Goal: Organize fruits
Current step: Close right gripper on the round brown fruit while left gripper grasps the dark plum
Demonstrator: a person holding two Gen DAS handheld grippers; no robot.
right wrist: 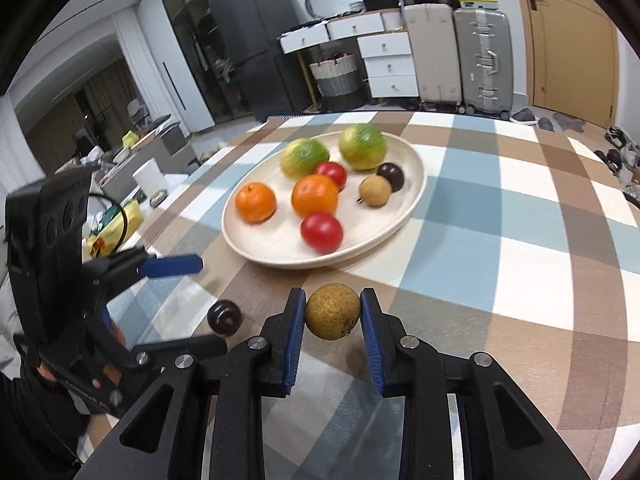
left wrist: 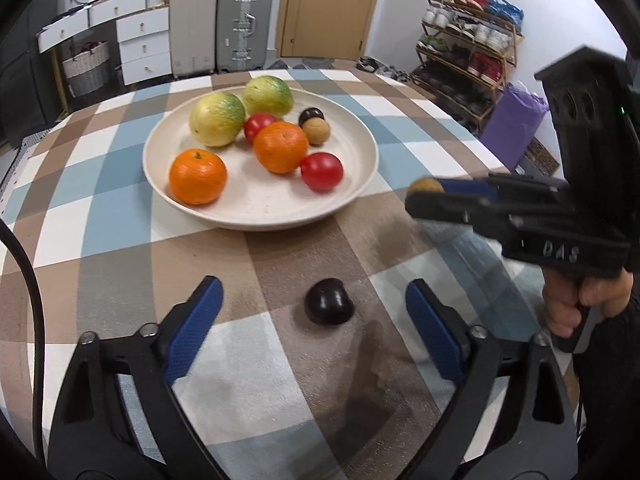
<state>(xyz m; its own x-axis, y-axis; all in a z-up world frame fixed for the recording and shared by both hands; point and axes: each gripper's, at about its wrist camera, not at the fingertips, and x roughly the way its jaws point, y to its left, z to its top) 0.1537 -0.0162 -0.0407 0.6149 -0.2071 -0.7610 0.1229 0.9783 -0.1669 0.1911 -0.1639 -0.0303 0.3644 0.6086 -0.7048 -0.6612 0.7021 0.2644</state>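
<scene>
A cream plate (left wrist: 360, 184) (right wrist: 400, 216) on the checked tablecloth holds two green-yellow fruits, two oranges (left wrist: 198, 176), two red fruits (left wrist: 322, 171), a small tan fruit (left wrist: 316, 131) and a dark one. A dark plum-like fruit (left wrist: 329, 301) (right wrist: 225, 317) lies on the cloth in front of the plate. My left gripper (left wrist: 314, 330) is open, its blue pads either side of that dark fruit without touching it. My right gripper (right wrist: 333, 312) is shut on a small brown round fruit (right wrist: 333, 311) (left wrist: 425, 185), held above the cloth right of the plate's near rim.
The checked table (left wrist: 120, 216) runs to an edge at the left and far side. Beyond it stand white drawers (left wrist: 142, 46), suitcases (left wrist: 244, 24), a door and a shoe rack (left wrist: 468, 48). A hand (left wrist: 576, 304) holds the right gripper's handle.
</scene>
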